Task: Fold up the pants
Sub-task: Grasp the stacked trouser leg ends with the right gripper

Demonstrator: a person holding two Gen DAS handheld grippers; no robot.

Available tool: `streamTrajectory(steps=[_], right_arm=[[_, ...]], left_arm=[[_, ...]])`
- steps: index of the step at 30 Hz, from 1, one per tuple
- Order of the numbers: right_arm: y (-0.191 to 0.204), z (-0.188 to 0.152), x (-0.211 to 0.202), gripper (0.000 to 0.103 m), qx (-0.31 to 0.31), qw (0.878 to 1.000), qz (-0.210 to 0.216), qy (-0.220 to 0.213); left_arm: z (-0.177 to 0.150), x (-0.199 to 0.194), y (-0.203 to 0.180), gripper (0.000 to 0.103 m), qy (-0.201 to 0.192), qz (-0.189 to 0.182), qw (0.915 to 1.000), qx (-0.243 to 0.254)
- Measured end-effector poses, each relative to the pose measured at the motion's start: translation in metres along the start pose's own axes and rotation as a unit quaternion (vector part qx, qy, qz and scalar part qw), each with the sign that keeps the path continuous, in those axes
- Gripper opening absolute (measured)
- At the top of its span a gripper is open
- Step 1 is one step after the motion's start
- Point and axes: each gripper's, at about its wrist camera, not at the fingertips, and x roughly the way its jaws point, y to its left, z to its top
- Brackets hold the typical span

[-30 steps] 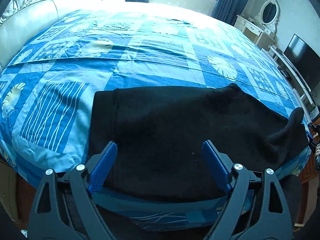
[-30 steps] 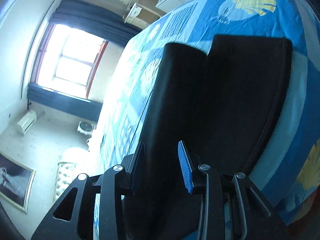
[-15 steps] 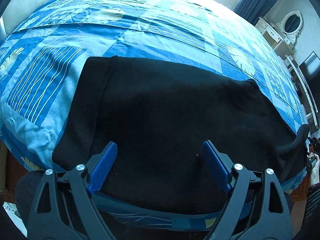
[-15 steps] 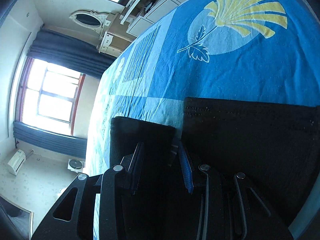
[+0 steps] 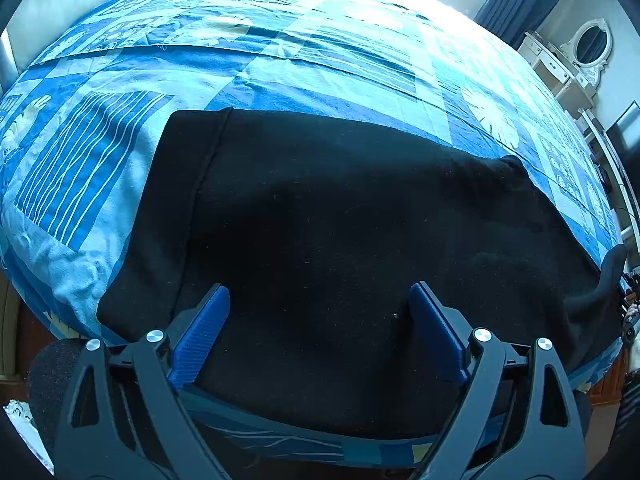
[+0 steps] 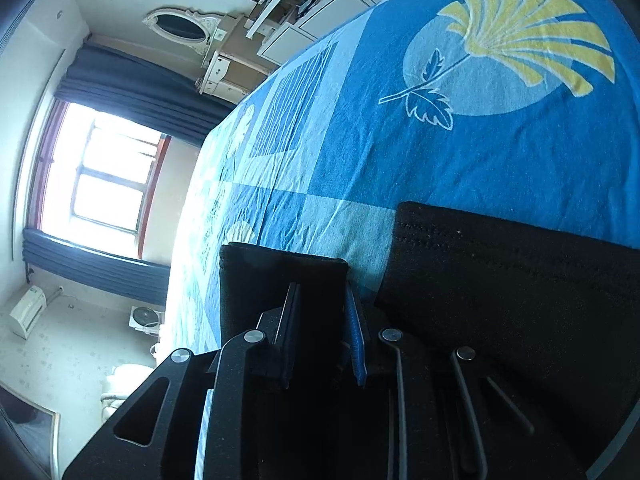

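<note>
Black pants (image 5: 340,240) lie flat across the near edge of the bed, waistband at the left. My left gripper (image 5: 318,312) is open, its blue pads wide apart just above the pants' near edge, holding nothing. In the right wrist view my right gripper (image 6: 320,316) is shut on a raised leg end of the pants (image 6: 280,276), lifted off the bedspread. The other leg end (image 6: 500,280) lies flat beside it on the right. In the left wrist view that lifted leg end (image 5: 612,268) stands up at the far right.
The bed has a blue patterned bedspread (image 5: 320,60) stretching far behind the pants. A padded headboard (image 5: 60,20) is at the left. A dressing table with oval mirror (image 5: 576,56) and a window (image 6: 108,184) stand beyond the bed. The bed's near edge (image 5: 280,436) drops off below my left gripper.
My left gripper moved down and closer over the pants, still open. My right gripper travelled along the leg toward its hem, holding the leg end raised.
</note>
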Motion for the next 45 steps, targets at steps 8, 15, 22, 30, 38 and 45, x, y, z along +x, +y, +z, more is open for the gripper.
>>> streamTrajectory(steps=[8, 15, 22, 30, 38, 45], right_arm=[[-0.004, -0.030, -0.001, 0.032, 0.008, 0.996, 0.052, 0.067], [0.020, -0.042, 0.002, 0.015, -0.067, 0.995, 0.029, 0.061], [0.030, -0.042, -0.047, 0.005, -0.064, 0.995, 0.077, 0.018], [-0.005, -0.039, -0.094, 0.005, -0.099, 0.995, 0.000, -0.029], [-0.071, -0.023, -0.096, 0.020, 0.013, 0.998, 0.040, -0.041], [-0.084, -0.023, -0.086, 0.023, 0.033, 0.998, 0.039, -0.045]], left_arm=[[-0.001, 0.001, -0.002, 0.092, -0.004, 0.004, 1.0000, 0.003], [-0.001, 0.001, -0.001, 0.093, -0.005, 0.000, 1.0000, 0.002], [-0.002, 0.001, 0.000, 0.093, -0.004, -0.001, 1.0000, -0.001], [-0.003, 0.001, 0.000, 0.093, -0.008, -0.003, 1.0000, 0.000], [-0.004, 0.000, 0.000, 0.093, -0.010, -0.003, 0.9999, 0.001], [-0.005, 0.000, -0.002, 0.093, -0.012, 0.001, 0.9999, 0.002]])
